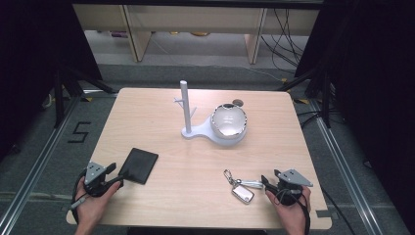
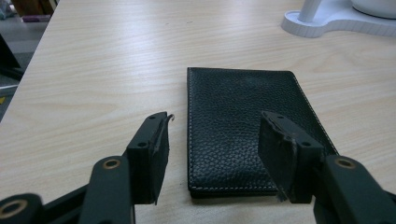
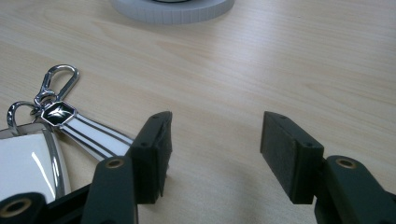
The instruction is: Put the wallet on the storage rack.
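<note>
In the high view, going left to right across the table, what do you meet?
Left tongs → black wallet → white stand's post → round bowl on the stand's base → key fob with strap → right tongs.

A light wooden table (image 1: 161, 110) carries a black wallet (image 1: 139, 165), a key fob (image 1: 242, 190) and a white stand (image 1: 195, 131) holding a bowl (image 1: 228, 122).

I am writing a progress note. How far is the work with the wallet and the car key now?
Nothing looks done yet. The black wallet and the car key both lie flat on the table. In hand: the left tongs stand open right at the wallet, and the right tongs open beside the key's strap, gripping nothing. Left: picking up both; the white stand and bowl are untouched.
</note>
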### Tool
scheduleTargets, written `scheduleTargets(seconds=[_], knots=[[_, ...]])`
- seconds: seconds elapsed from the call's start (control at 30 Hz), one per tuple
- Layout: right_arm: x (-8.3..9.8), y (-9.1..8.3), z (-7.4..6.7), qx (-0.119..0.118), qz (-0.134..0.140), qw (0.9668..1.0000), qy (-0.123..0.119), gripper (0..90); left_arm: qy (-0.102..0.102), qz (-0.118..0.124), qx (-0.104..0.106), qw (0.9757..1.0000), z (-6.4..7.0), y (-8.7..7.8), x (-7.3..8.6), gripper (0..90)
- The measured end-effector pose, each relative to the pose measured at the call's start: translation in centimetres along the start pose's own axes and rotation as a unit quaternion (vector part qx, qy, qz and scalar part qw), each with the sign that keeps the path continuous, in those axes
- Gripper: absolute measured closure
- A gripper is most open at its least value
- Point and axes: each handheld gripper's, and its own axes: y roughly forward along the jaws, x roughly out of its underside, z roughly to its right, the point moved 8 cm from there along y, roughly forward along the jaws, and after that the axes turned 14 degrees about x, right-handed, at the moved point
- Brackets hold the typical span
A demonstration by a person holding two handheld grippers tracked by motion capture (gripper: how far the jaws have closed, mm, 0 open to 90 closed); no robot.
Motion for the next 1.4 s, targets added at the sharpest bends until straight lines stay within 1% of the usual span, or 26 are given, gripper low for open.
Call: scheduleTargets(seconds=[0.03, 0.07, 0.17, 0.23, 0.27, 0.3, 0.33, 0.43, 0.57, 0.63, 0.67, 0.73, 0.83, 0.87, 0.9, 0.97, 1.1, 1.13, 1.17, 1.2, 1.23, 1.27, 1.3, 1.33, 1.37, 1.4], knots=[[0.0, 0.0, -0.1, 0.003, -0.001, 0.9999, 0.010, 44.4, -0.003, 0.000, -0.005, 1.0000, -0.1, -0.1, 0.0, 42.7], [0.0, 0.0, -0.1, 0.002, -0.001, 0.9999, 0.010, 44.5, -0.006, 0.007, -0.005, 0.9999, -0.1, -0.1, -0.1, 42.6], [0.0, 0.0, -0.1, 0.001, -0.003, 0.9999, 0.011, 44.5, -0.009, 0.009, -0.006, 0.9999, -0.2, -0.2, -0.1, 42.4], [0.0, 0.0, -0.1, 0.003, -0.001, 0.9999, 0.011, 44.5, -0.017, 0.009, -0.006, 0.9998, -0.3, -0.3, 0.0, 42.0], [0.2, -0.2, -0.4, 0.007, -0.015, 0.9995, 0.025, 44.6, -0.020, 0.011, -0.004, 0.9997, -0.3, -0.3, 0.0, 41.6], [0.2, -0.2, -0.4, 0.007, -0.015, 0.9995, 0.025, 44.6, -0.021, 0.013, 0.001, 0.9997, -0.3, -0.3, -0.1, 41.6], [0.0, 0.0, -0.1, 0.004, -0.004, 1.0000, 0.002, 44.6, -0.023, 0.015, 0.003, 0.9996, -0.3, -0.3, -0.1, 41.3], [0.1, 0.0, -0.1, 0.008, -0.005, 1.0000, -0.003, 44.4, -0.033, 0.014, 0.008, 0.9993, -0.4, -0.4, 0.0, 41.0], [0.1, 0.0, -0.1, 0.008, -0.010, 0.9999, -0.001, 44.9, -0.043, 0.015, 0.014, 0.9989, -0.6, -0.4, 0.0, 40.7], [0.1, 0.1, -0.1, 0.008, -0.005, 0.9999, 0.004, 45.3, -0.044, 0.025, 0.012, 0.9986, -0.8, -0.6, -0.2, 40.7], [0.1, 0.1, -0.1, 0.008, -0.005, 0.9999, 0.004, 45.3, -0.044, 0.022, 0.008, 0.9988, -0.9, -0.6, -0.4, 40.7], [0.0, 0.1, 0.0, 0.005, -0.005, 1.0000, 0.005, 45.5, -0.053, 0.025, 0.019, 0.9981, -0.9, -0.6, -0.9, 40.0], [0.1, 0.2, 0.0, 0.011, -0.005, 0.9999, -0.001, 45.5, -0.053, 0.005, 0.021, 0.9984, -0.9, -0.2, -1.6, 39.3], [0.1, 0.2, -0.1, 0.008, -0.006, 0.9999, -0.003, 45.5, -0.056, -0.002, 0.023, 0.9982, -1.0, 0.0, -1.7, 39.1], [0.1, 0.1, -0.1, 0.006, -0.008, 1.0000, 0.001, 45.4, -0.058, -0.018, 0.028, 0.9978, -1.0, 0.3, -1.8, 39.0], [0.1, 0.1, -0.1, 0.005, -0.008, 1.0000, 0.001, 45.4, -0.066, -0.047, 0.034, 0.9962, -1.2, 1.0, -2.0, 39.0], [0.0, 0.1, 0.0, 0.008, -0.005, 1.0000, 0.002, 45.3, -0.089, -0.086, 0.034, 0.9917, -1.5, 1.6, -2.5, 43.5], [0.0, 0.1, 0.0, 0.008, -0.005, 1.0000, 0.002, 45.3, -0.089, -0.097, 0.030, 0.9908, -1.6, 1.7, -2.4, 43.5], [0.0, 0.1, 0.0, 0.008, -0.004, 1.0000, 0.002, 45.3, -0.092, -0.117, 0.033, 0.9884, -1.8, 1.6, -2.3, 44.6], [0.0, 0.1, 0.1, 0.011, -0.002, 0.9999, -0.002, 45.4, -0.100, -0.123, 0.033, 0.9869, -1.8, 1.7, -2.2, 47.5], [0.0, 0.1, 0.1, 0.011, -0.002, 0.9999, -0.002, 45.4, -0.108, -0.128, 0.034, 0.9853, -1.9, 1.7, -2.0, 47.5], [0.1, 0.0, -0.1, 0.009, -0.006, 0.9999, 0.004, 45.4, -0.119, -0.133, 0.036, 0.9833, -1.9, 1.7, -1.8, 49.8], [0.1, 0.0, -0.1, 0.008, -0.009, 0.9999, 0.006, 45.4, -0.125, -0.134, 0.036, 0.9823, -1.9, 1.8, -1.7, 50.9], [0.1, 0.0, -0.1, 0.008, -0.009, 0.9999, 0.006, 45.4, -0.133, -0.142, 0.041, 0.9801, -1.9, 1.8, -1.5, 50.9], [0.1, 0.0, -0.1, 0.008, -0.009, 0.9999, 0.006, 45.5, -0.133, -0.151, 0.042, 0.9787, -2.0, 1.7, -1.2, 51.7], [0.1, 0.0, -0.1, 0.006, -0.009, 0.9999, 0.005, 45.5, -0.140, -0.152, 0.041, 0.9775, -2.0, 1.8, -1.1, 52.2]])
